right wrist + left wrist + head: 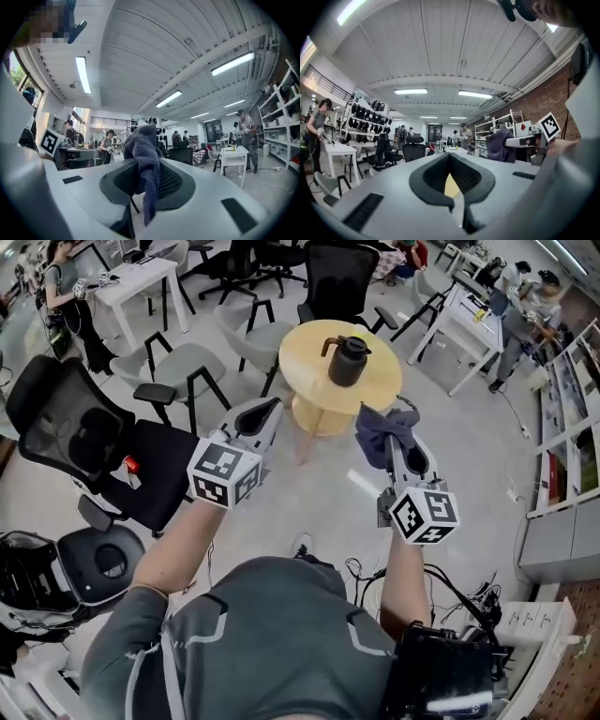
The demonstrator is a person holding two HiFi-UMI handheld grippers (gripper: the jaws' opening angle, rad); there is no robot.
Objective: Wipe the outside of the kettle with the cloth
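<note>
No legible text or labels.

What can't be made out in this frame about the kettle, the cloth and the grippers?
Kettle: seen only in the head view, small; its far side is hidden by its own body, and any dirt is too small.
Gripper views: no kettle; the left gripper's shut jaws fill the centre.
Right gripper: the cloth covers its pads.

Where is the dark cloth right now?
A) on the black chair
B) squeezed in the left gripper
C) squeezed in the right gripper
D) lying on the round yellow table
C: the cloth is pinched between the jaws of the right gripper, while the left gripper is shut with nothing in it.
</note>
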